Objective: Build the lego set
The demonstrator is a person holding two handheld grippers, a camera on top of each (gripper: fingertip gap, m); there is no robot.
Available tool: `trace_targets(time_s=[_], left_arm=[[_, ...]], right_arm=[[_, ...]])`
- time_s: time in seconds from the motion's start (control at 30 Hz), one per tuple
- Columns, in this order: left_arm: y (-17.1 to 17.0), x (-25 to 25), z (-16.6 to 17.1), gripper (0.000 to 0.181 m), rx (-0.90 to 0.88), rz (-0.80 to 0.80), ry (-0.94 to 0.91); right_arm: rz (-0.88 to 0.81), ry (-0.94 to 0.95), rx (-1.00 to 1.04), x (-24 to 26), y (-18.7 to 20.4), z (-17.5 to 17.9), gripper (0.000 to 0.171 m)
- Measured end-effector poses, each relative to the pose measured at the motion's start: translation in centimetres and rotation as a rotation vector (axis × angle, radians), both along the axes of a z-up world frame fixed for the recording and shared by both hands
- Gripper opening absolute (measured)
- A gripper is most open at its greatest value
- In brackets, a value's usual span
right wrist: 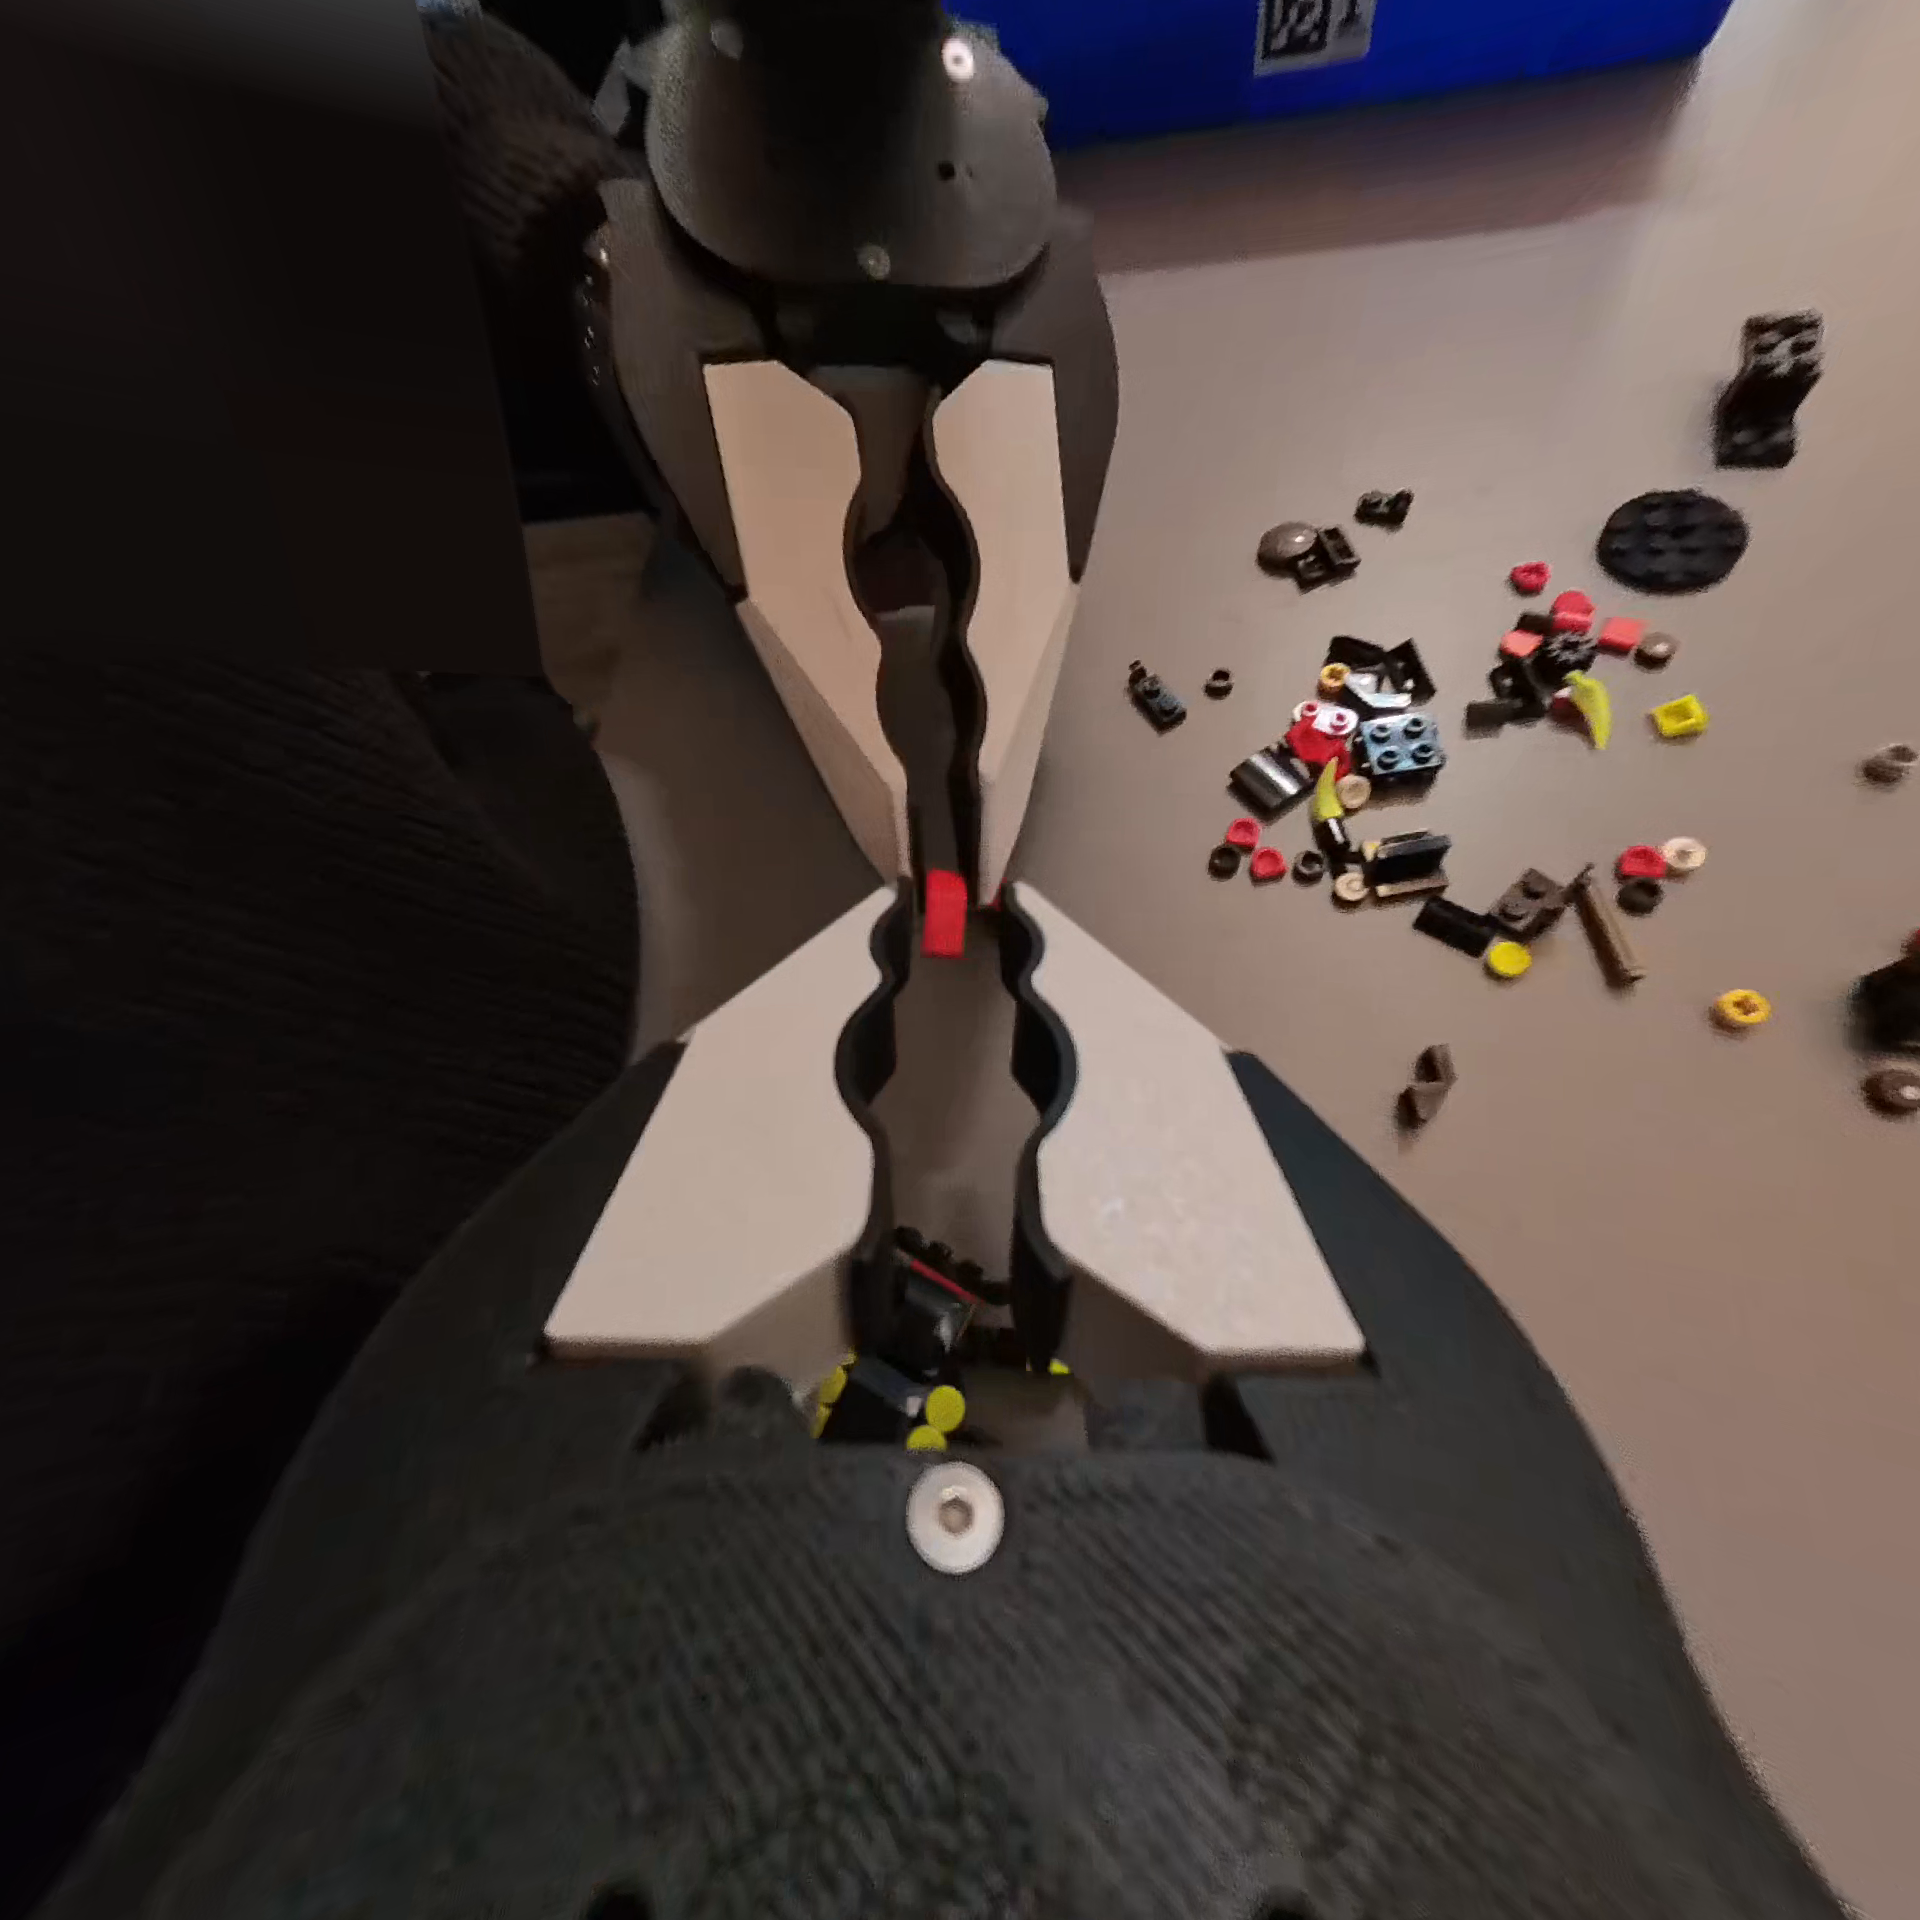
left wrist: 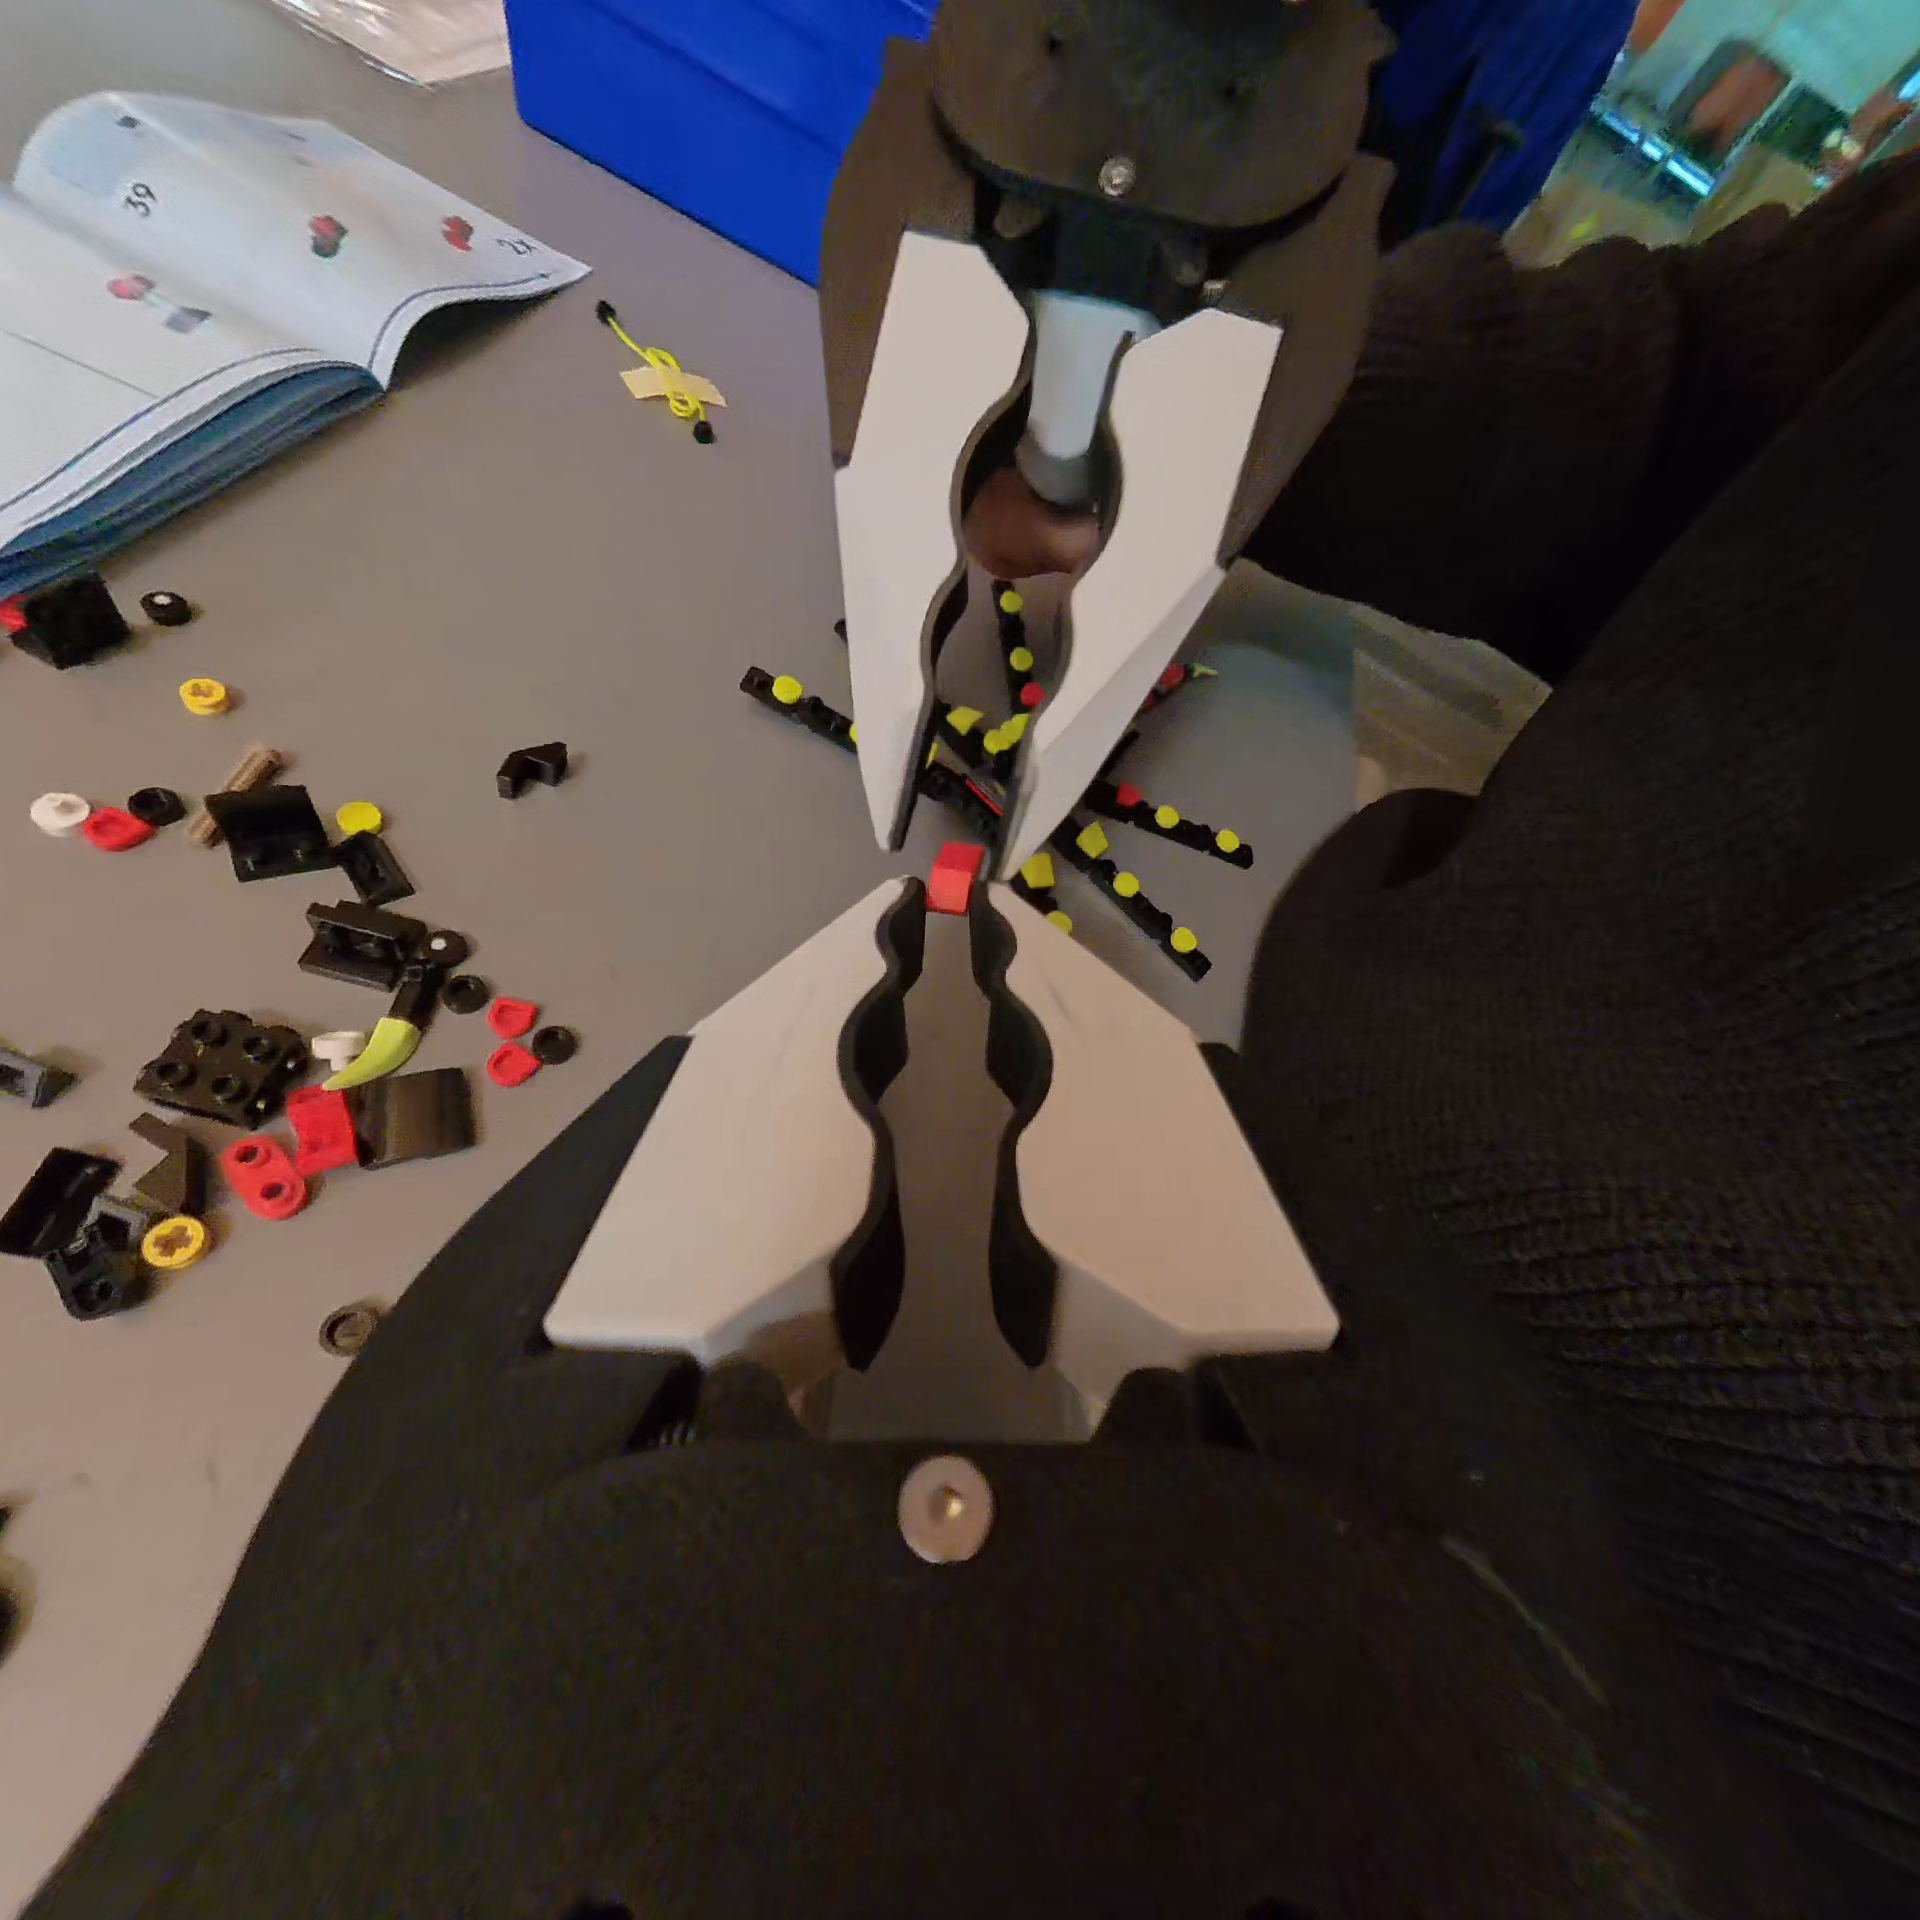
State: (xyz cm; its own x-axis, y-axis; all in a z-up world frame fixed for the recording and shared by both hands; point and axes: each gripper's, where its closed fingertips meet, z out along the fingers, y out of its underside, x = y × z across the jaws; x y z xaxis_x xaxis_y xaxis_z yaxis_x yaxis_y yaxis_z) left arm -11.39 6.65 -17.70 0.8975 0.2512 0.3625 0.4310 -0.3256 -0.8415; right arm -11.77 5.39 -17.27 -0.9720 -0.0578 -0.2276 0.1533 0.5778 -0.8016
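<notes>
A small red Lego piece (left wrist: 954, 873) sits pinched in the tips of my left gripper (left wrist: 945, 899), which is shut on it. My right gripper (left wrist: 951, 847) comes from the opposite side, tip to tip with the left. Its jaws are a little apart, and wider than the piece. In the right wrist view the red piece (right wrist: 943, 920) lies between the tips of my right gripper (right wrist: 948, 909), and the left gripper (right wrist: 945, 868) is nearly closed above it. A black model with long legs and yellow studs (left wrist: 1153, 821) lies on the grey table under the right gripper. It also shows between the right gripper's fingers (right wrist: 914, 1340).
Several loose black, red and yellow pieces (left wrist: 291, 1039) are scattered at the left, and they also show in the right wrist view (right wrist: 1403, 748). An open instruction booklet (left wrist: 208, 312), a blue box (left wrist: 686, 114) and a yellow string (left wrist: 670, 379) lie farther back. A black sleeve (left wrist: 1610, 1039) fills the right side. The tips of both grippers are at nearly the same place.
</notes>
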Motion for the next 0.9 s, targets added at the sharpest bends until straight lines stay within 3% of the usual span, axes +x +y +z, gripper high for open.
trace_targets(time_s=[0.67,0.9], left_arm=[[0.08,0.22,-0.74,0.005,-0.017,-0.008,-0.037],[0.19,0.48,-0.71,0.005,-0.016,-0.024,-0.030]], right_arm=[[0.031,0.010,0.052,0.63,0.25,-0.89,0.002],[0.031,0.004,0.065,0.59,0.42,-1.10,0.015]])
